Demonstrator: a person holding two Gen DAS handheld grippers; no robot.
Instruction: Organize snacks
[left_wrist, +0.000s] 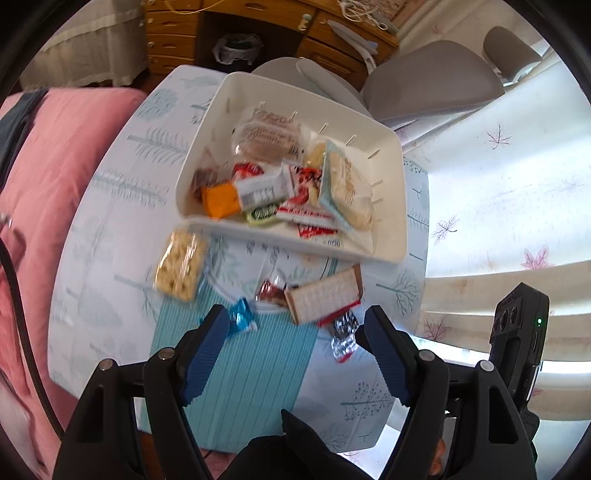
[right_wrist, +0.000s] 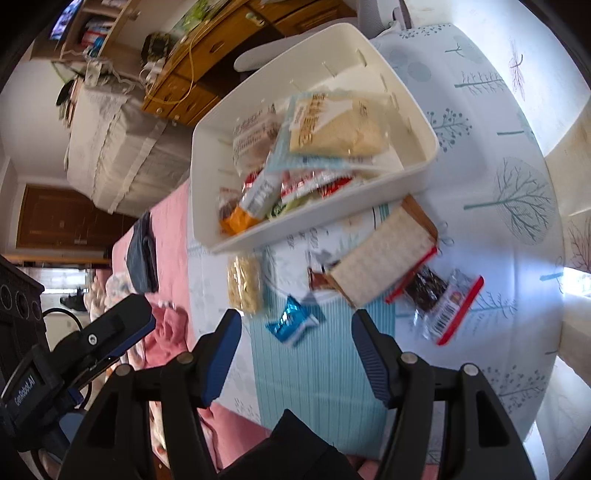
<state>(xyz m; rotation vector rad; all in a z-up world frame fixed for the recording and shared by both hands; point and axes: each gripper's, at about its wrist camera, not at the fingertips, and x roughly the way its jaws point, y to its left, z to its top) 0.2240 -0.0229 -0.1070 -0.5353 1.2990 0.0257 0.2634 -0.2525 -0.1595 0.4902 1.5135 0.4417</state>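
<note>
Left hand-held gripper (left_wrist: 295, 332): jaws standing wide apart, gripping nothing, hovering over the striped teal band of the desk (left_wrist: 110, 236).

Right hand-held gripper (right_wrist: 295, 332): jaws likewise parted and empty, hanging above the same band; the left wrist view is catching only its black body at the right edge.

Blue foil candy (right_wrist: 291, 323): lying on the desk just ahead of both sets of jaws, touching neither.

Clear cracker pack (left_wrist: 181, 266): lying left of the candy, near the white bin's front wall.

Large wafer pack (right_wrist: 384, 258): lying tilted on the desk, overlapping a small brown wrapper (left_wrist: 271, 293).

Red-edged packet (right_wrist: 443, 306): lying to the right of the wafer pack. The right wrist view is showing its dark contents and barcode; the left wrist view is giving only a silvery corner.

White bin (left_wrist: 295, 240): sitting on the desk beyond the loose snacks, holding an orange bar (left_wrist: 221, 199), red-and-white wrappers and a pale cake pack (right_wrist: 332, 129).

Pink bedding (left_wrist: 44, 184): lying beside the desk.
</note>
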